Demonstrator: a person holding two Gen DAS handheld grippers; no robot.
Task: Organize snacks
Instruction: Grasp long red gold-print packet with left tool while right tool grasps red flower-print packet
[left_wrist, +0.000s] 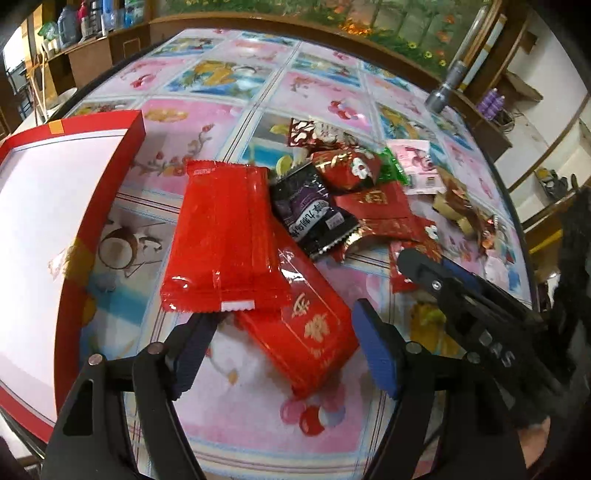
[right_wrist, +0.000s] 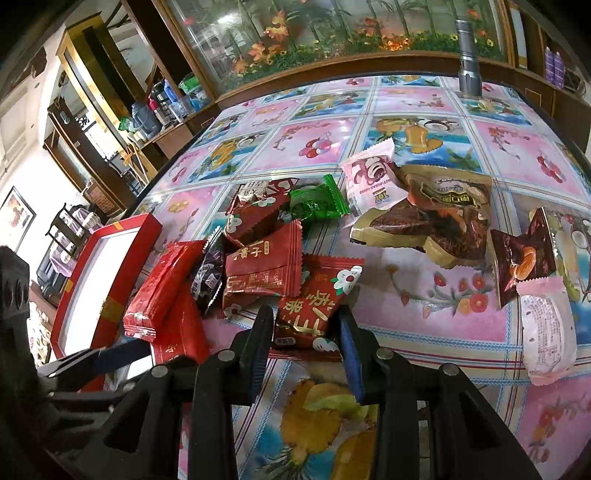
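A pile of wrapped snacks lies on the flowered tablecloth. In the left wrist view my left gripper (left_wrist: 284, 332) is open around the near end of a long red packet (left_wrist: 306, 325), with a plain red packet (left_wrist: 225, 236) lying across it. A red box (left_wrist: 48, 229) with a white inside sits at the left. In the right wrist view my right gripper (right_wrist: 306, 332) has its jaws on both sides of a red packet with white flowers (right_wrist: 317, 310). The red box also shows in that view (right_wrist: 107, 280), at the left.
A black-purple packet (left_wrist: 314, 210), dark red packets (right_wrist: 262, 266), a green candy (right_wrist: 317, 203), a pink packet (right_wrist: 369, 177) and brown packets (right_wrist: 443, 218) lie around. A pink-white packet (right_wrist: 550, 332) lies at the right. A grey flashlight (right_wrist: 467, 59) stands at the table's far edge.
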